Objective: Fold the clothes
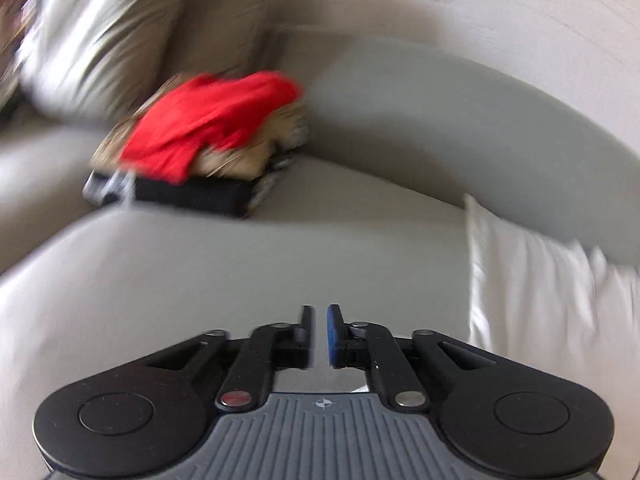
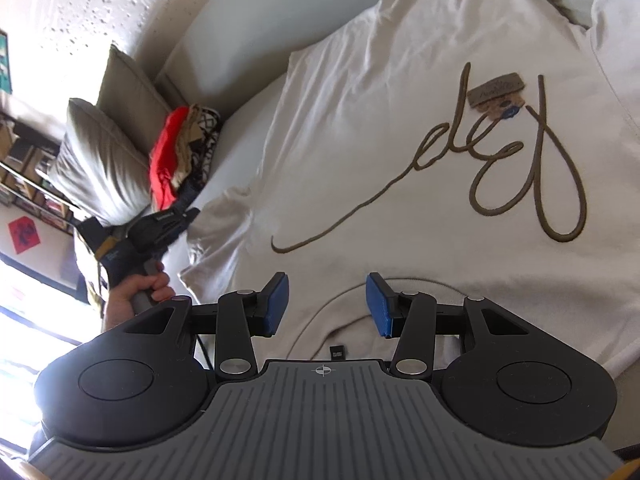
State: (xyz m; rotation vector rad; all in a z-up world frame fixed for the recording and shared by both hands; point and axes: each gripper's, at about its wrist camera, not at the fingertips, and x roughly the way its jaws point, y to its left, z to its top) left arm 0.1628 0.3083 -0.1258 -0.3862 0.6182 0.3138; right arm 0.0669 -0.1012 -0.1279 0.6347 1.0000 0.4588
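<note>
A white T-shirt (image 2: 400, 128) with brown script lettering and a hang tag (image 2: 496, 94) lies spread flat on a grey sofa seat (image 2: 236, 148). My right gripper (image 2: 327, 304) is open and empty, hovering over the shirt's collar. My left gripper (image 1: 319, 336) is nearly shut with nothing between its pads, above the bare seat (image 1: 240, 264); the shirt's edge (image 1: 536, 292) lies to its right. The left gripper also shows in the right wrist view (image 2: 160, 224), held by a hand beside the shirt's sleeve.
A stack of folded clothes with a red garment (image 1: 208, 128) on top sits at the sofa's back corner, also in the right wrist view (image 2: 172, 152). Beige cushions (image 1: 104, 36) lean behind it. The sofa backrest (image 1: 440, 112) runs along the far side.
</note>
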